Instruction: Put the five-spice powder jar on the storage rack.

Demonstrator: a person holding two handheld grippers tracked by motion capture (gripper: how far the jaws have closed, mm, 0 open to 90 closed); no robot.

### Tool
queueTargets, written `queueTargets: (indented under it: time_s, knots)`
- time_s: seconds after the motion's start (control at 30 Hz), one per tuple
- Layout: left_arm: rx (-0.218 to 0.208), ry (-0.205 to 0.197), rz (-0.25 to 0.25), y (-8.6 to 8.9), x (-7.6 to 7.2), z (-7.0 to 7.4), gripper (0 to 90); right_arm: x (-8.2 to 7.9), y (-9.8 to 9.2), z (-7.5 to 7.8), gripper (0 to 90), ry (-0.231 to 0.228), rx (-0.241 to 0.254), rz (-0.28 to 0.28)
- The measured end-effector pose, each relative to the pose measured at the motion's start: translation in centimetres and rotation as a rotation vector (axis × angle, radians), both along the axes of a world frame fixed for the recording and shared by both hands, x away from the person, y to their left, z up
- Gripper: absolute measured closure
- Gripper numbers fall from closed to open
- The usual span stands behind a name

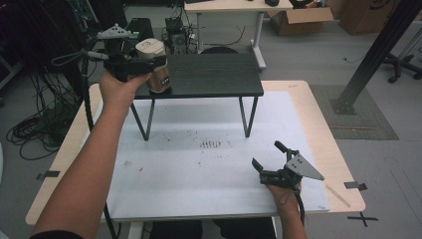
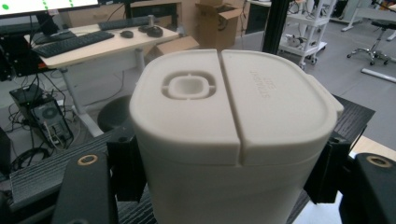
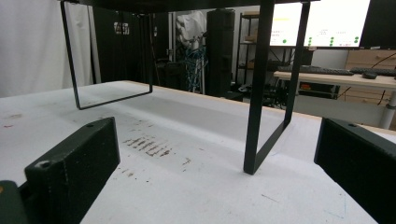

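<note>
Clamping a cream canister (image 1: 153, 64) by its sides, the left gripper (image 1: 130, 64) held it upright at the left end of a black shelf (image 1: 214, 74). In the left gripper view the jaws pressed on opposite flanks of the canister (image 2: 233, 140), just below its lid (image 2: 233, 100). The canister's long axis stood vertical. Its base appeared level with the shelf top, but the gripper and hand hid the contact, so it was unclear whether it rested there or hung just above. The left hand (image 1: 117, 92) was plainly the nearer one.

The right gripper (image 1: 272, 162) lay well apart, low on the white table (image 1: 199, 189) in front of the shelf, its jaws spread wide and holding nothing. In the right gripper view they framed a shelf leg (image 3: 256, 107) and faint brown marks (image 3: 149, 145) on the table.

The label on the canister was too dark to read, and the raised lettering on the lid was too faint.
</note>
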State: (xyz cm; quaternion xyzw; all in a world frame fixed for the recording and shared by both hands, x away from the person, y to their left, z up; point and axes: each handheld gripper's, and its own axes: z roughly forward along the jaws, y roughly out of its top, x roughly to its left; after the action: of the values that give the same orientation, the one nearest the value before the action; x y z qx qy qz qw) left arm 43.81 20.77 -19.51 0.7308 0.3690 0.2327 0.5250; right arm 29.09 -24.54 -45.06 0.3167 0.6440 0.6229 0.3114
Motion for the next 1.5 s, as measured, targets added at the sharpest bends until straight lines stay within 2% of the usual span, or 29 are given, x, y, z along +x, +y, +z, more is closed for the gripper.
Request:
queueTargets:
  time_s: [0.13,0.27,0.83,1.03,1.4,1.5]
  knots:
    - [0.011,0.005,0.003,-0.1,0.2,-0.2,31.8,0.0,0.0,0.0,0.0,0.000,-0.001,0.000]
    - [0.027,-0.010,0.006,-0.1,0.3,-0.4,31.8,0.0,0.0,0.0,0.0,-0.002,-0.001,0.000]
    - [0.022,-0.018,0.006,-0.2,0.3,-0.6,31.0,0.0,0.0,0.0,0.0,-0.002,-0.002,0.000]
    - [0.027,0.001,0.019,-0.4,0.2,-0.9,20.4,0.0,0.0,0.0,0.0,-0.003,-0.002,0.000]
    - [0.002,-0.012,0.013,0.5,-0.7,-0.9,19.7,0.0,0.0,0.0,0.0,-0.004,-0.003,0.000]
    - [0.016,-0.007,0.009,0.6,-0.9,-1.0,19.4,0.0,0.0,0.0,0.0,-0.004,-0.003,0.000]
